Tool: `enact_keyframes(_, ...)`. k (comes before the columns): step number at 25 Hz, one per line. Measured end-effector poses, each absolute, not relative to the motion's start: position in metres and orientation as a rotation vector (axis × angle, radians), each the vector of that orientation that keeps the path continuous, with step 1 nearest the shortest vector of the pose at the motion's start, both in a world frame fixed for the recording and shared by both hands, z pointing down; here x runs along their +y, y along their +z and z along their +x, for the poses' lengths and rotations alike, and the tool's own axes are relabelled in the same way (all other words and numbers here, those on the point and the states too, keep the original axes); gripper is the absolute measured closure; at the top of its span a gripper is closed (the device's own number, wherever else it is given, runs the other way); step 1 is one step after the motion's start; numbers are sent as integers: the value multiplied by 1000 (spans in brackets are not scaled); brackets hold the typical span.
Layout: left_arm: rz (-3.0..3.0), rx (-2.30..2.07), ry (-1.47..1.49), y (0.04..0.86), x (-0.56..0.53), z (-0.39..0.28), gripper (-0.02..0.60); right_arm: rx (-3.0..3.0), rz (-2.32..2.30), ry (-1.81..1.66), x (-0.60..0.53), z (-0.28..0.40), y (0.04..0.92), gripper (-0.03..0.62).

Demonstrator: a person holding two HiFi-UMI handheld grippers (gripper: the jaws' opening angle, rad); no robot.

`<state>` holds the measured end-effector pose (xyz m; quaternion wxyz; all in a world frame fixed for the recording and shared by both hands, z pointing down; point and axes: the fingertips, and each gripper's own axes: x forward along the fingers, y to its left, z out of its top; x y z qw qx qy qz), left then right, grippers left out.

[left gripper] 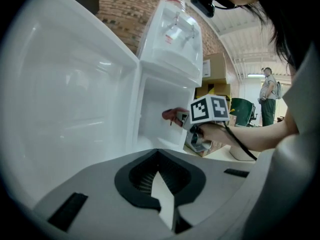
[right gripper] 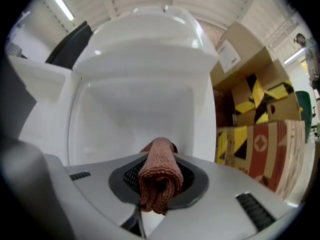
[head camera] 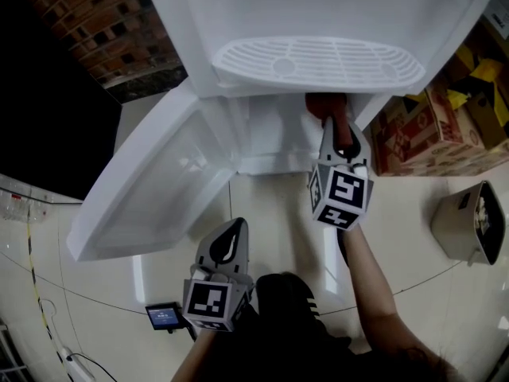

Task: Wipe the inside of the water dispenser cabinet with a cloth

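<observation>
The white water dispenser's lower cabinet (head camera: pixel 270 138) stands open, its door (head camera: pixel 151 189) swung out to the left. My right gripper (head camera: pixel 335 126) is shut on a folded red-brown cloth (head camera: pixel 324 104), which sits at the right side of the cabinet opening under the drip tray (head camera: pixel 318 62). In the right gripper view the cloth (right gripper: pixel 160 176) sticks out from between the jaws toward the bare white cabinet interior (right gripper: pixel 140 109). My left gripper (head camera: pixel 232 233) hangs back near the floor, shut and holding nothing. From the left gripper view, the cloth (left gripper: pixel 172 115) lies just inside the cabinet (left gripper: pixel 160 124).
Cardboard boxes with yellow-black tape (head camera: pixel 429 126) stand right of the dispenser. A beige bin (head camera: pixel 469 221) sits on the tiled floor at the right. A small screen device (head camera: pixel 163 317) and cables (head camera: pixel 32 285) lie at lower left. A person (left gripper: pixel 269 91) stands far off.
</observation>
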<state>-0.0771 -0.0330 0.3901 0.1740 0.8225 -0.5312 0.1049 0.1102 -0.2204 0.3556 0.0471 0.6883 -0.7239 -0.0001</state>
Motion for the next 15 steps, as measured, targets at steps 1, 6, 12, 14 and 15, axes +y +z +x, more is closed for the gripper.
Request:
enact_keyframes(1, 2337, -1502, 297, 390, -33, -75, 601, -2235, 2134, -68, -216, 111, 333, 510)
enact_keyframes(6, 2354, -1480, 306, 389, -28, -64, 601, -2255, 2246, -177, -209, 132, 285, 510)
enact_keyframes(12, 2367, -1471, 316, 385, -22, -56, 601, -2152, 2150, 65, -214, 149, 363, 510)
enact_keyframes(14, 2372, -1470, 317, 384, -21, -55, 601, -2115, 2093, 99, -212, 148, 392, 510)
enact_keyframes(15, 2372, -1471, 317, 384, -20, -54, 601, -2095, 2060, 118, -212, 148, 406, 510)
